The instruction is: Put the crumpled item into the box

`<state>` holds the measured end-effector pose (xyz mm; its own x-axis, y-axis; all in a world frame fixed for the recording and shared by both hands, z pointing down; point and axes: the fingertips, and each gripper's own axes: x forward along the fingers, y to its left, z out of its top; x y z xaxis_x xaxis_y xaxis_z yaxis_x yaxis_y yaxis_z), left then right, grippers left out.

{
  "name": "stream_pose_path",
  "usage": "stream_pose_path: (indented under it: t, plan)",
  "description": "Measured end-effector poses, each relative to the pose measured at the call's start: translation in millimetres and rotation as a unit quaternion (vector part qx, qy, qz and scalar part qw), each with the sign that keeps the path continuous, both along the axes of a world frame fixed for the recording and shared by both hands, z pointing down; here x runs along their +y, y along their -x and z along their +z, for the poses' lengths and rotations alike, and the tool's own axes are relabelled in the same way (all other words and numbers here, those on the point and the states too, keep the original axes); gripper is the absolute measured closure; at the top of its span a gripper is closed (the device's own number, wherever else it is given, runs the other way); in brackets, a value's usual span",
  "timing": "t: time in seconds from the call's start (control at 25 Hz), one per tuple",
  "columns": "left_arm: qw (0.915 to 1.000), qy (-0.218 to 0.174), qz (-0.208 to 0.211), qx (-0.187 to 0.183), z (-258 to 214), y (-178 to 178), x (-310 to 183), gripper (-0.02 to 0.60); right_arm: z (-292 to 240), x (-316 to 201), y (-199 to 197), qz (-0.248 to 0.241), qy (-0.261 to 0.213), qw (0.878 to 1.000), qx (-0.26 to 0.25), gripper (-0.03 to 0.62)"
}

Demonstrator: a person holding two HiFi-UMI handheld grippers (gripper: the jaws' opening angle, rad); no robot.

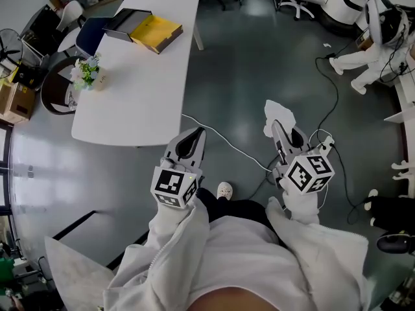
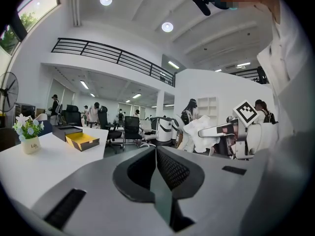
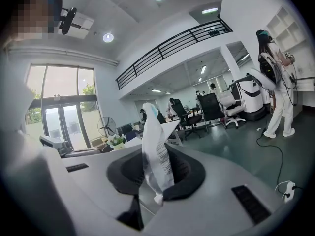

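No word can be read with certainty. The small white pot [image 2: 30, 145] on the table [image 2: 59, 156] bears a short dark script word, too small to make out. The crumpled item [image 3: 156, 157], well off the table, shows barcode-like lines and illegible print. Each marker cube [image 1: 174, 185] [image 1: 310, 172] carries black-and-white square patterns with no letters.

We see the white crumpled item [image 1: 279, 114] pinched upright in our right claw [image 1: 280, 133]. The open, yellow-lined box [image 1: 155, 32] lies far left on the bench [image 1: 142, 89].
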<state>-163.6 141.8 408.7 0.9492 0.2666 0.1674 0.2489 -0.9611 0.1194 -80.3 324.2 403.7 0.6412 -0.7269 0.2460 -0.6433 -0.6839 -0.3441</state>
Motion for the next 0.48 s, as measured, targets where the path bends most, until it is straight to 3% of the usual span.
stream_pose_path:
  t: [0.48]
  plan:
    - [0.9996,0.022,0.013,-0.013,17.0,-6.7,6.6,0.558,12.8,-2.2,-2.1,0.007,0.0,1.0,-0.02,0.525]
